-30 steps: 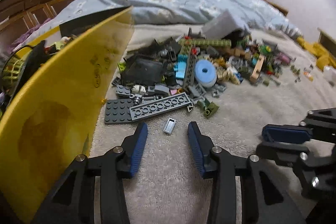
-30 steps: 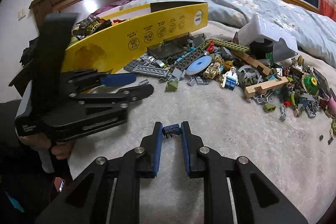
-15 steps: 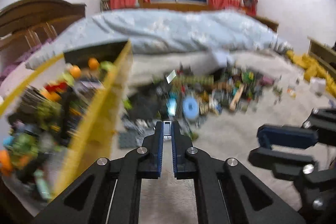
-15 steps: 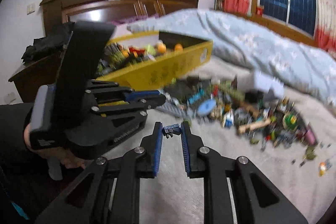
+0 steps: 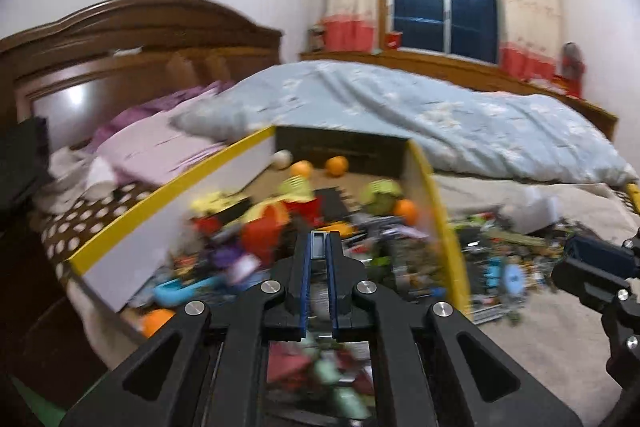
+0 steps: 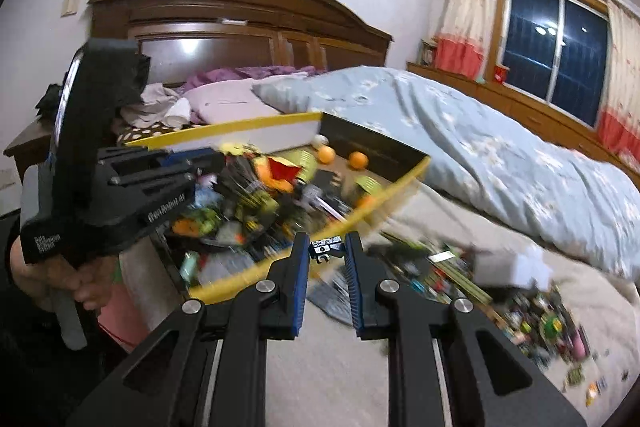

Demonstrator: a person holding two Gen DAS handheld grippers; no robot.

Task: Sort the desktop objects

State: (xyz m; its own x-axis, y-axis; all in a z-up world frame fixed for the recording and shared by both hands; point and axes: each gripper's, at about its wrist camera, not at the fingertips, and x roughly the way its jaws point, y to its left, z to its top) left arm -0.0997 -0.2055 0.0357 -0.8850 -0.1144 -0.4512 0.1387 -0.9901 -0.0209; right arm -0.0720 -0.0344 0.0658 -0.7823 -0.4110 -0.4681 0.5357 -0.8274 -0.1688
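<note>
A person's hand [image 6: 60, 279], seen only by the right wrist camera at the far left of its frame, carries the left gripper [image 6: 200, 163] over a yellow-rimmed box [image 6: 304, 117] heaped with toy parts. That same view takes in a wooden headboard [image 6: 240, 11] and a pale blue quilt [image 6: 500, 155] spread to the right. The left wrist camera looks straight down into the yellow-rimmed box [image 5: 168, 187] and alone shows how its own claw stands: the left gripper [image 5: 319, 247] is clamped on a small grey tile [image 5: 319, 245], held upright between the blue pads at the fingertips, above the jumble inside the box. Orange balls [image 5: 335, 166] lie toward the box's far wall. At that view's right edge, part of the right gripper [image 5: 600, 267] shows, its grip hidden from this side. The right wrist camera settles it: the right gripper [image 6: 327, 251] pinches a small dark brick [image 6: 327, 247] crosswise between its fingertips, just at the near yellow rim of the box, with the bedcover below. Farther right, on the beige bedcover [image 6: 400, 367], a blurred pile of loose bricks [image 6: 460, 267] stretches toward the frame's edge, well apart from both claws.
</note>
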